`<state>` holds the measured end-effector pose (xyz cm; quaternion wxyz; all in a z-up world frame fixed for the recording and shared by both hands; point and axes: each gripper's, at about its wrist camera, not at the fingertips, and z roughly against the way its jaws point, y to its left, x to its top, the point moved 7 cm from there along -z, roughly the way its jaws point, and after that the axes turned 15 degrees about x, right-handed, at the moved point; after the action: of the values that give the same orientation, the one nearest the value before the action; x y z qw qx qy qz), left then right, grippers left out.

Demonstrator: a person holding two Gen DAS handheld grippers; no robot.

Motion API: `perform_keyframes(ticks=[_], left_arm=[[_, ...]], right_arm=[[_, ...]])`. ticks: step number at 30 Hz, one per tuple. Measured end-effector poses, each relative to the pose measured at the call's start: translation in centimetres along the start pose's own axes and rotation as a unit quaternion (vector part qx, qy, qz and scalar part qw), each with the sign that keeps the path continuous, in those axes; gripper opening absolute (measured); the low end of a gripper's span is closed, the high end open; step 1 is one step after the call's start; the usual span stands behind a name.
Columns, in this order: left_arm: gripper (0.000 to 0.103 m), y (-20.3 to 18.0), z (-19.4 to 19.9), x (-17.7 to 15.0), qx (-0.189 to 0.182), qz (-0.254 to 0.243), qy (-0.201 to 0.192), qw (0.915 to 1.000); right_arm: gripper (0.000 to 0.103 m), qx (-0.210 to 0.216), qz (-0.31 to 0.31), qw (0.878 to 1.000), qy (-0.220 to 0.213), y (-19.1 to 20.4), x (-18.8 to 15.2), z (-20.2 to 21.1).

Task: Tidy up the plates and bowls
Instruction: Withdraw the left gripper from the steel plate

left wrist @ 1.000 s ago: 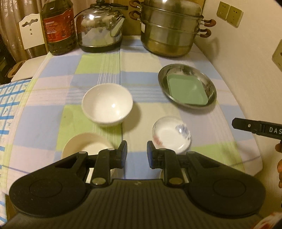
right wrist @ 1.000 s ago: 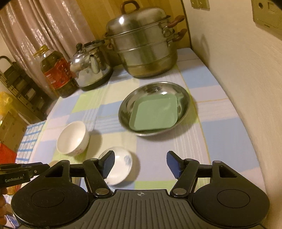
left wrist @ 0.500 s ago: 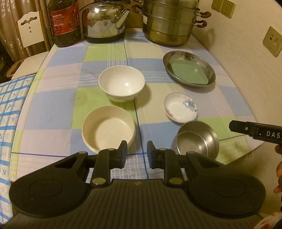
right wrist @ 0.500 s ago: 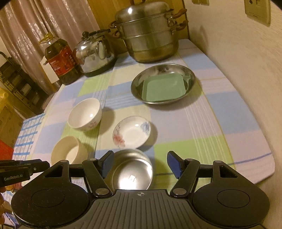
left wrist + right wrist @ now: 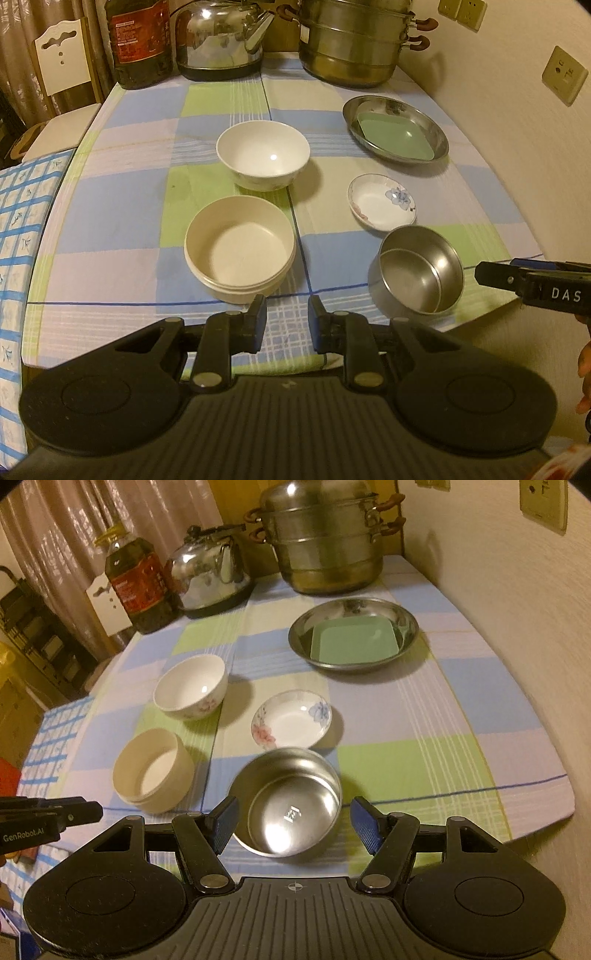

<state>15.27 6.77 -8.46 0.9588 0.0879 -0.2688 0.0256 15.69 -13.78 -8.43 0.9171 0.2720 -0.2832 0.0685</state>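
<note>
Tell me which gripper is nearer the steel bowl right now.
Right. The right gripper hangs just short of the steel bowl, its open jaws flanking the near rim without touching. The left gripper sits off to the bowl's side, lined up with the cream bowl instead.

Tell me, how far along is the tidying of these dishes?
Barely begun. Done: only the green plate sits inside the steel dish. In hand: nothing; both tongs are empty. Left: white bowl, cream bowl, flowered saucer, steel bowl stand separate.
</note>
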Motion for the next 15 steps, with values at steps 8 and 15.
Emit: perform_keyframes(ticks=[8,15], left_arm=[[0.021,0.09,-0.41,-0.40,-0.005,-0.003,0.006,1.0000],[0.021,-0.10,-0.83,-0.29,-0.008,-0.004,0.008,0.9999]], right_arm=[[0.067,-0.013,0.000,1.000,0.019,0.04,-0.63,-0.62],[0.067,-0.019,0.001,1.000,0.021,-0.10,-0.59,-0.63]])
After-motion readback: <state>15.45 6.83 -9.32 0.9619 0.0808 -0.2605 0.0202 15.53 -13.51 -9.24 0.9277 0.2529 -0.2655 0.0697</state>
